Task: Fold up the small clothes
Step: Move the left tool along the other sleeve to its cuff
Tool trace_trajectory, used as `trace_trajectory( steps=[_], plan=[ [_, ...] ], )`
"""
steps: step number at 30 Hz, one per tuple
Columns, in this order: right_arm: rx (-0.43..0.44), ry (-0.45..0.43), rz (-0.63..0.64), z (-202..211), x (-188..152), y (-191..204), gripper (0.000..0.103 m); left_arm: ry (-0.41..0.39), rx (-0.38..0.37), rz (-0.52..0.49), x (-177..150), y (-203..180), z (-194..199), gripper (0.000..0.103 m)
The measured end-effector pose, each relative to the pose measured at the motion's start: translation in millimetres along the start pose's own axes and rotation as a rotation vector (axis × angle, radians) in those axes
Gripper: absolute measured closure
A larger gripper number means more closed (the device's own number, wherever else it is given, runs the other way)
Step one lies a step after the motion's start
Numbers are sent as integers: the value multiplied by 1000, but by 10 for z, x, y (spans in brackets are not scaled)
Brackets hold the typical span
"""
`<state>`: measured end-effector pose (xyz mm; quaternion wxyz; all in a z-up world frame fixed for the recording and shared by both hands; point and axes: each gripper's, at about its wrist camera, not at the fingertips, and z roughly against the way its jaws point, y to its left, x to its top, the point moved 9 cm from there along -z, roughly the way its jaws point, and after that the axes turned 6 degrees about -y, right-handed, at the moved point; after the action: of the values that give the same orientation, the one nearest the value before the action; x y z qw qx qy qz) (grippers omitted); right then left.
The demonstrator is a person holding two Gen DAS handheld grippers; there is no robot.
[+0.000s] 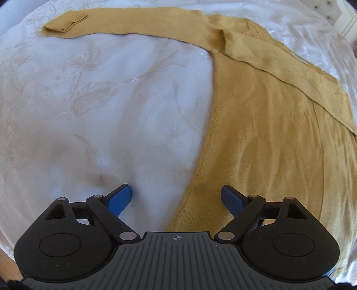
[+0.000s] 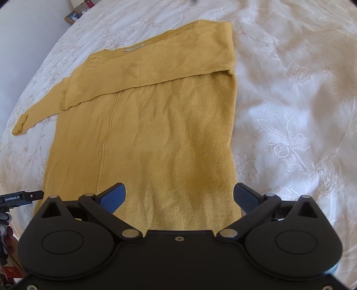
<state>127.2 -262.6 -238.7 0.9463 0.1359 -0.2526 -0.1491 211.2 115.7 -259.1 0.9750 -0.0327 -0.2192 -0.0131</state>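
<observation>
A mustard-yellow knit sweater (image 2: pixel 156 133) lies flat on a white bedspread (image 2: pixel 290 111). One sleeve is folded across its chest (image 2: pixel 160 64). The other sleeve (image 1: pixel 125 22) stretches out to the left, its cuff (image 1: pixel 64 23) turned back. My left gripper (image 1: pixel 176 196) is open and empty above the sweater's left bottom edge, and the sweater body (image 1: pixel 267 133) fills the right of its view. My right gripper (image 2: pixel 179 196) is open and empty above the sweater's bottom hem, its right finger (image 2: pixel 245 196) near the right side edge.
The bedspread (image 1: pixel 89 111) has an embroidered floral pattern and soft creases. A picture frame (image 2: pixel 72 16) stands beyond the bed's far left edge. The left gripper's body (image 2: pixel 20 197) shows at the left. Clutter sits low at the left edge (image 2: pixel 6 234).
</observation>
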Motion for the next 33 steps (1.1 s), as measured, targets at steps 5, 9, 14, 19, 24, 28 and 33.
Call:
trace_trajectory(
  steps=[5,9,14,19,24,28,33],
  plan=[
    [30,4,28,15,-22,70,0,46,156,36,-143,181,-32,21],
    [38,6,45,34,-18,116,0,36,144,98,-146,346,31,21],
    [45,-18,45,66,57,222,0,-108,165,70,238,542,330,23],
    [49,-41,11,54,168,384,0,-221,209,22,901,823,416,23],
    [49,-56,-6,-9,288,630,0,-289,270,-66,1500,1086,358,23],
    [46,-53,-17,-113,367,842,0,-345,361,-177,1892,1267,248,23],
    [33,-45,-24,-247,455,1076,0,-343,521,-318,2173,1525,12,23]
  ],
)
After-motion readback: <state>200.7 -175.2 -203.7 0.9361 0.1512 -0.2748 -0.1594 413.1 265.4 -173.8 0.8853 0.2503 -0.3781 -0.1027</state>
